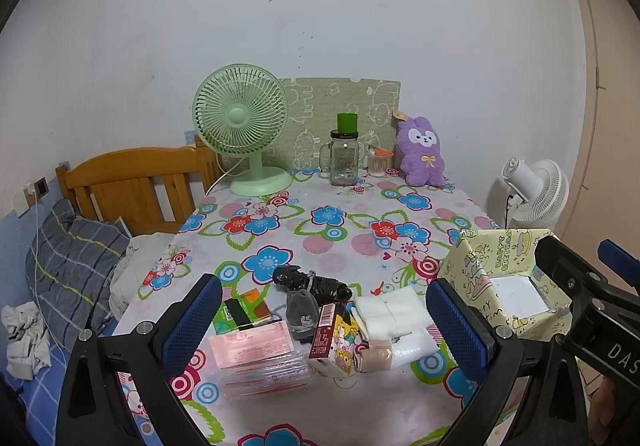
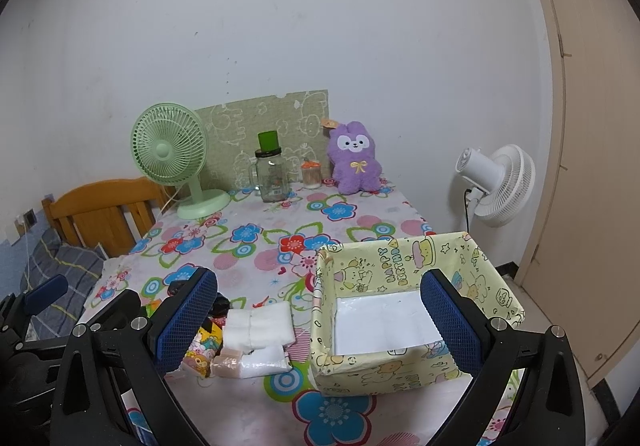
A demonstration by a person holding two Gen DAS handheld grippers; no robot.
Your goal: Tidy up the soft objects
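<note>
Covering the whole table is a floral cloth (image 1: 344,230), white w/ blue and red flowers, and on its right front corner sits one open box (image 2: 384,366) wrapped in pale yellow cartoon "happy birthday" paper, bare white floor inside, nothing in it. At the back, against the wall: one green desk fan (image 1: 244,126), one purple plush bunny (image 1: 422,152) sitting upright w/ a yellow bow, one glass jar (image 1: 344,158) w/ a green cup on its lid, one small tub of cotton swabs (image 1: 378,162). One white fan (image 2: 496,184) stands off the table to the right. The clutter near the front, left of the box: one stack of pink packets (image 1: 260,358), one white folded cloth bundle (image 2: 258,324) (banded in the middle), one white plastic-wrapped pack (image 2: 262,362) just in front of it, one black folded umbrella (image 1: 312,282), one cartoon carton (image 1: 334,342), one grey pouch (image 1: 302,312), one beige bandage roll (image 1: 374,356). Left gripper (image 1: 324,322) hangs above the pile, jaws spread wide, gripping nothing; right gripper (image 2: 320,322) likewise wide apart, unloaded, between bundle and box.
</note>
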